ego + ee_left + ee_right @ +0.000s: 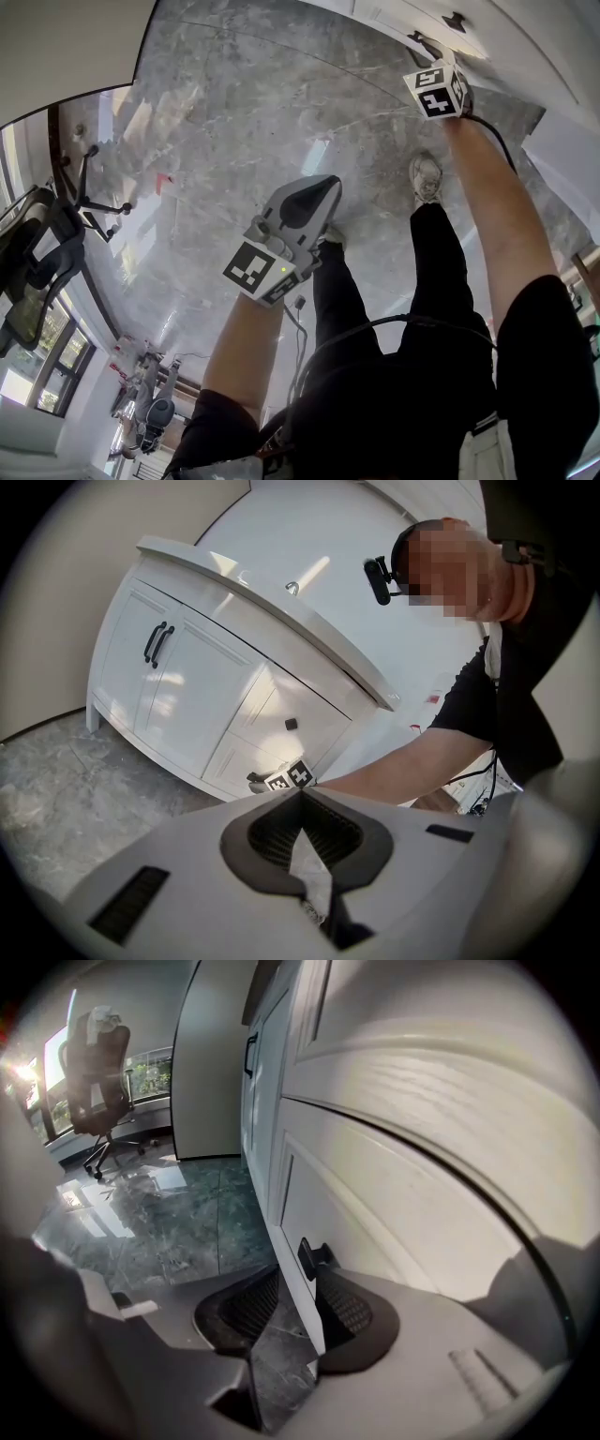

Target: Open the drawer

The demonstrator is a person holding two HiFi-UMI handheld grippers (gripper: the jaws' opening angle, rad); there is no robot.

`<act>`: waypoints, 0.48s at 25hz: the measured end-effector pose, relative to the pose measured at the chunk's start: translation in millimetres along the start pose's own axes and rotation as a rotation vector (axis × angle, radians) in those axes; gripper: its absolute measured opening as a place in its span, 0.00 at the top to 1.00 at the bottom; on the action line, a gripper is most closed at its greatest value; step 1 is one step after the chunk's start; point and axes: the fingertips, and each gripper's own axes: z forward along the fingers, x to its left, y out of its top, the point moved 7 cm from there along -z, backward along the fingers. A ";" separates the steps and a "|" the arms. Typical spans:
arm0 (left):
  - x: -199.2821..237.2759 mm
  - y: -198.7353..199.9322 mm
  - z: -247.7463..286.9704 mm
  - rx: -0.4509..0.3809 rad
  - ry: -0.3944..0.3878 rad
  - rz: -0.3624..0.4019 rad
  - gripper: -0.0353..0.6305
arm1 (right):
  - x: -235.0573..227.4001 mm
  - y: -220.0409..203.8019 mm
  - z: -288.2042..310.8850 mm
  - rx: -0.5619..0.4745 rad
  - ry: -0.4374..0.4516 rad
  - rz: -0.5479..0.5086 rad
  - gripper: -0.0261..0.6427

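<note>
A white vanity cabinet (187, 677) has two stacked drawers on its right side. My right gripper (298, 1277) is at the lower drawer (394, 1232). Its jaws stand open, and the drawer's small black knob (309, 1255) sits just at their tips, beside the right finger (342, 1312). In the head view the right gripper (422, 42) reaches the cabinet at the top right, below another black knob (455, 19). My left gripper (323, 192) hangs over the floor, away from the cabinet. Seen in its own view, the left gripper (300, 794) is shut, with its tips together on nothing.
The floor is grey marble tile (244, 103). A black office chair (98, 1063) stands by a window, far from the cabinet. Two cabinet doors with black bar handles (157, 644) lie left of the drawers. The person's legs and shoes (427, 178) stand close to the cabinet.
</note>
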 end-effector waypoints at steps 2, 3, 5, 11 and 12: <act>-0.6 0.7 -2.6 -0.004 0.000 0.006 0.95 | -1.6 1.8 -1.6 0.016 -0.025 0.039 0.85; -1.0 1.5 -3.6 -0.008 0.000 0.004 0.95 | -2.5 2.7 -2.2 0.025 -0.042 0.056 0.89; -2.7 3.5 -5.1 -0.015 -0.001 -0.016 0.95 | -4.2 4.1 -3.1 0.041 -0.070 0.088 0.95; -4.1 3.2 -12.4 -0.028 0.000 -0.013 0.95 | -3.7 6.1 -8.0 0.062 -0.073 0.146 0.95; -4.2 3.0 -13.7 -0.029 0.001 -0.021 0.95 | -0.6 6.2 -9.0 0.062 -0.073 0.145 0.95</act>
